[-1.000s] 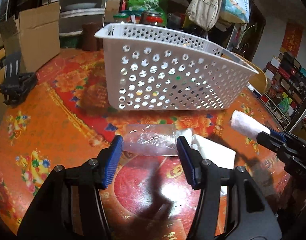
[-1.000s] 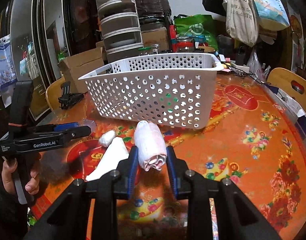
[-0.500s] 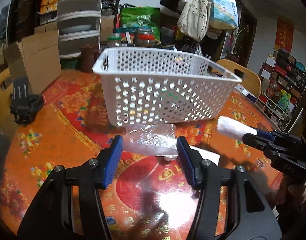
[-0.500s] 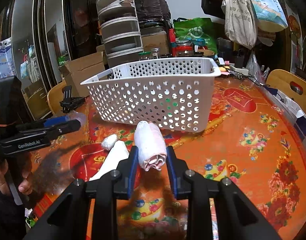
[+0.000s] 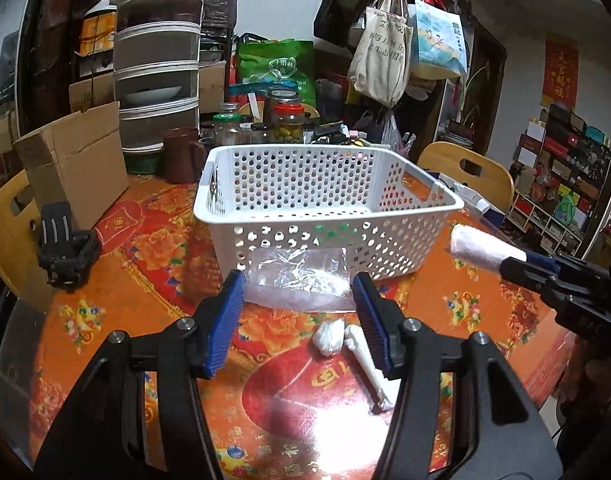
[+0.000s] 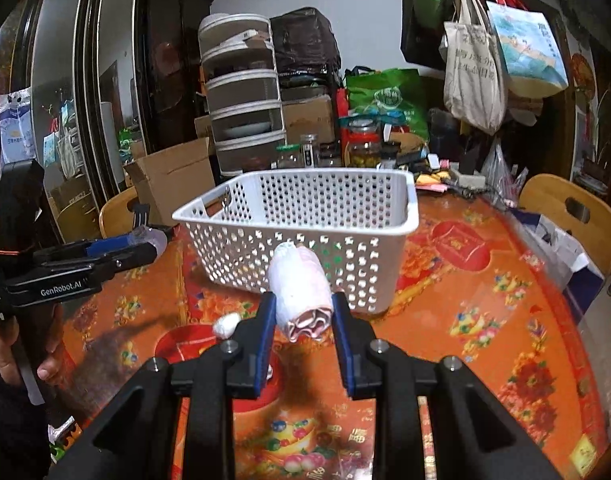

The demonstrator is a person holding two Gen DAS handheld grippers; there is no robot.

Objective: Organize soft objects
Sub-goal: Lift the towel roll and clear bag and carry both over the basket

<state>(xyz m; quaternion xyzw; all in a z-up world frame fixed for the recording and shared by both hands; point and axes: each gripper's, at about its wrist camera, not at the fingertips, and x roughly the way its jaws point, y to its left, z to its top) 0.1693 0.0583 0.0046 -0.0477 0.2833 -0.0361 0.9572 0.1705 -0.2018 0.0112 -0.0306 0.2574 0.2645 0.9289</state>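
Left gripper [image 5: 297, 306]: fingers closed on a clear bag [image 5: 299, 280], held above the desk [image 5: 153, 292] just near of the basket [image 5: 329, 216]. Right gripper [image 6: 301, 320]: fingers clamped on a rolled white cloth [image 6: 301, 292], raised before the basket's near wall. On the desk under the bag: 1 small white wad [image 5: 328, 336], touching 1 folded white cloth [image 5: 369, 368].

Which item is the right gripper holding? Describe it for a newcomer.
Start at the white perforated basket on the orange flowered table. In front of its near wall, the right gripper clamps a rolled white-and-pink cloth. It is thicker than the small white bundle lying on the table.
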